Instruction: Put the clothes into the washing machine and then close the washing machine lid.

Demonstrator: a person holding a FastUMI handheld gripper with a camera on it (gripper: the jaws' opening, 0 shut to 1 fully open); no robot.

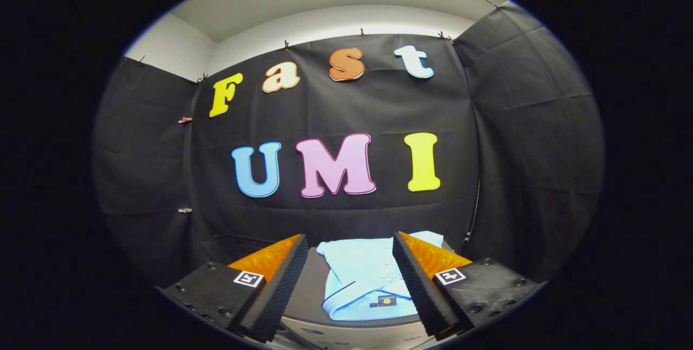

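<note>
- Hand-held gripper (351, 285): fingers set wide apart, clamping nothing. Neither finger touches the shirt.
- Left finger (279, 290): black ribbed pad on the inner face, orange body behind it, a square black-and-white marker on its black base.
- Right finger (419, 285): same build, with ribbed pad, orange body and marker.
- Shirt (363, 279): light blue, folded, lying flat on the grey surface (306, 285) just ahead of the fingers. Seen through the gap between them, it sits closer to the right finger, which covers its right side. A row of small buttons runs down its front. A small dark label sits near its near edge.
- Grey surface: dark grey top with a lighter grey front edge below it. Whether it is the washing machine lid cannot be told.
- Background: black cloth wall beyond the shirt, with white wall and ceiling above it.
</note>
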